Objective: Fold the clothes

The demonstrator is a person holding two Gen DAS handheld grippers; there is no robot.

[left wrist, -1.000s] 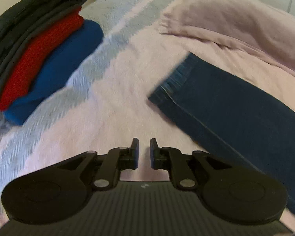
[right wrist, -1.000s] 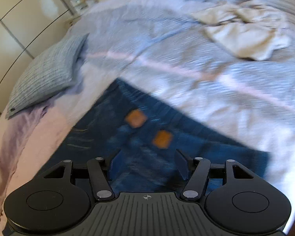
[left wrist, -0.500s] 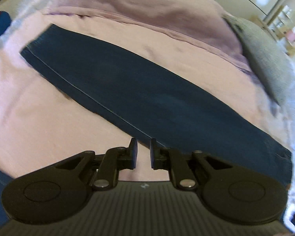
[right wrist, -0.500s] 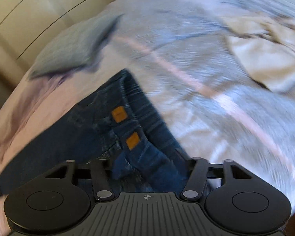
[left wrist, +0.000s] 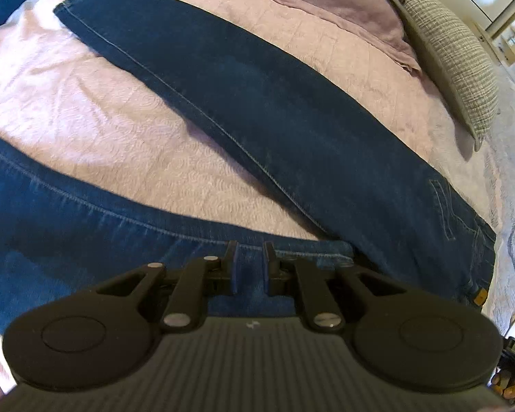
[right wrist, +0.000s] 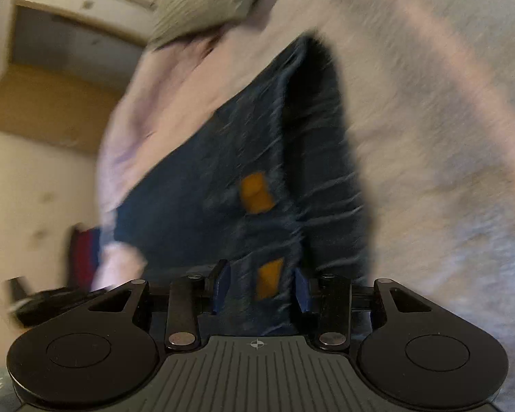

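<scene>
Right tool (right wrist: 259,283) closing around the jeans' (right wrist: 243,158) waistband, blurred.

The jeans (left wrist: 292,110) lie spread across the bedcover (left wrist: 103,130), a pillow (left wrist: 453,55) beyond their waist end.

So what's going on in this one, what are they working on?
A person with a gripper in each hand is folding a pair of dark blue jeans spread on a bed with a pink quilt. The right gripper is at the waistband end, its jaws closing around the denim by the orange label. The left gripper hangs over the nearer leg, jaws nearly together with nothing between them. A grey pillow lies beyond the jeans.
</scene>
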